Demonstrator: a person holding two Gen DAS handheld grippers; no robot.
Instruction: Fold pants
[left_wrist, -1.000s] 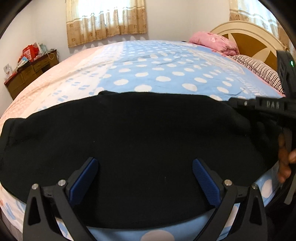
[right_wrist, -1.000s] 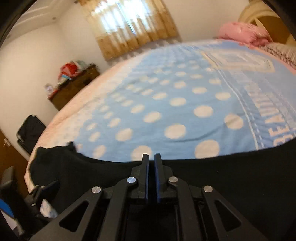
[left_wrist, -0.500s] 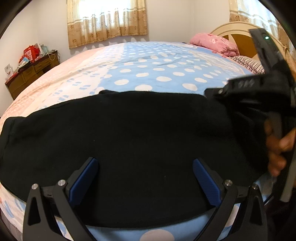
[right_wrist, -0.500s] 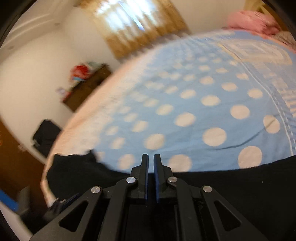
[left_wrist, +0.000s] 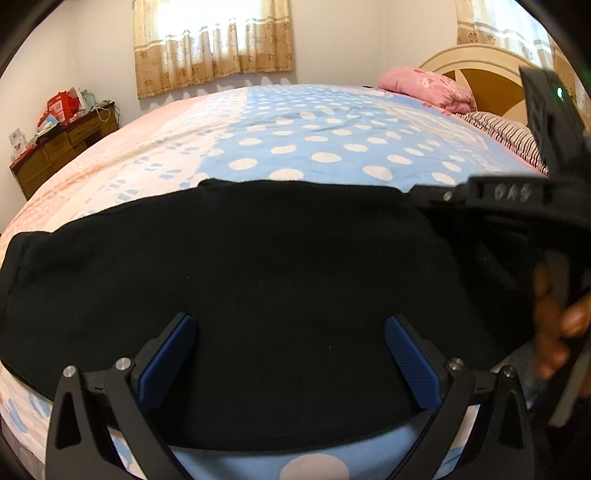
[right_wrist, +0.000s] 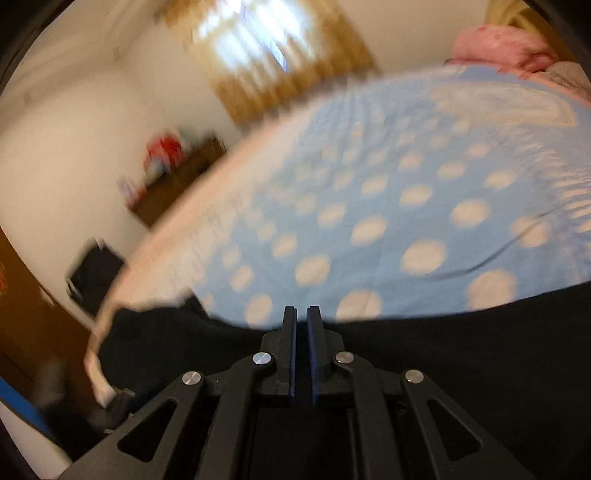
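Note:
Black pants (left_wrist: 258, 280) lie flat across the near side of the bed, running left to right. My left gripper (left_wrist: 290, 354) is open, its blue pads (left_wrist: 168, 354) spread wide just above the pants' near part. My right gripper (right_wrist: 301, 325) has its jaws nearly closed over the pants' (right_wrist: 461, 354) far edge; whether cloth is pinched between them is hidden. The right gripper also shows in the left wrist view (left_wrist: 509, 195), at the pants' right end, with the hand behind it.
The bed (left_wrist: 332, 140) has a blue and pink dotted cover. A pink pillow (left_wrist: 428, 88) and a headboard (left_wrist: 491, 74) are at the far right. A wooden dresser (left_wrist: 62, 144) stands at the far left by the curtained window (left_wrist: 214, 40).
The right gripper has swung and tilted at the pants' right end, and its view now blurs with motion. The left gripper has stayed open in the same place.

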